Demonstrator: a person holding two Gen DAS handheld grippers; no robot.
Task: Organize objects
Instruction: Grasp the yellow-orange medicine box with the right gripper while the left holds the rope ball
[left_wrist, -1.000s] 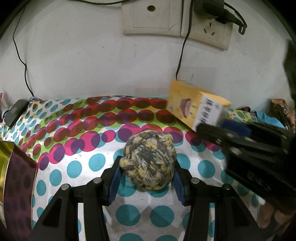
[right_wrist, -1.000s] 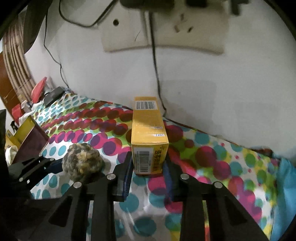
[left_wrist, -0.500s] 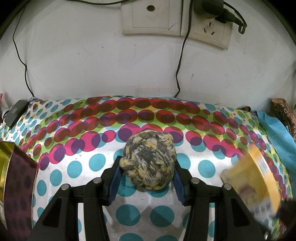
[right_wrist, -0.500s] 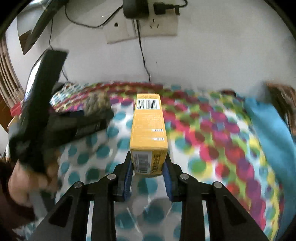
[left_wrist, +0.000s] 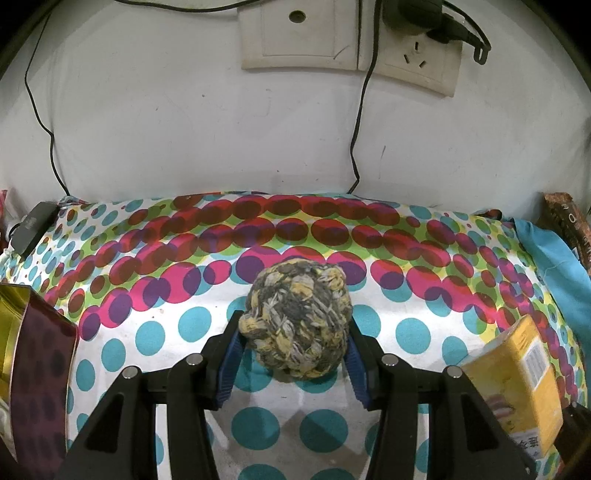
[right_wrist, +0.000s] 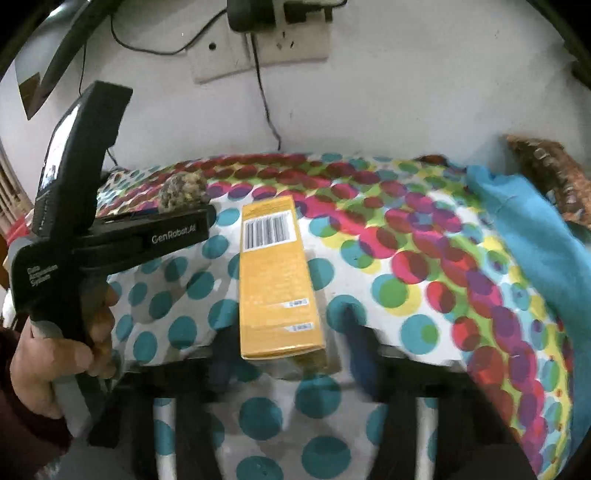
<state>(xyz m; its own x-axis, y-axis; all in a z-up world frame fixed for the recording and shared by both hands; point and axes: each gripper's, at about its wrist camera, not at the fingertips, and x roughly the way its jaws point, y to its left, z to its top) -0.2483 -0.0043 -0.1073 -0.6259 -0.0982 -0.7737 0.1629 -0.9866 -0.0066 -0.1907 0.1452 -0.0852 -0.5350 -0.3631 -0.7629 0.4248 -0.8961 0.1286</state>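
Observation:
My left gripper (left_wrist: 293, 354) is shut on a woven yellow-and-grey ball (left_wrist: 295, 319), held just over the polka-dot cloth (left_wrist: 155, 280). The ball also shows in the right wrist view (right_wrist: 183, 190) in front of the left gripper's black body (right_wrist: 122, 236). A yellow box (right_wrist: 277, 277) with a barcode lies flat on the cloth between my right gripper's (right_wrist: 286, 363) spread, blurred blue fingers (right_wrist: 360, 354), which stand apart from its sides. The box shows at the lower right of the left wrist view (left_wrist: 517, 380).
A wall with sockets and hanging cables (left_wrist: 354, 122) stands behind the cloth. A gold and maroon box (left_wrist: 33, 369) is at the left. A blue cloth (right_wrist: 535, 236) and a brown patterned item (right_wrist: 546, 162) lie at the right. A dark device (left_wrist: 33, 225) sits far left.
My right gripper carried the yellow box from the back toward the front right, set it flat on the cloth and opened its fingers. My left gripper stayed still with the ball.

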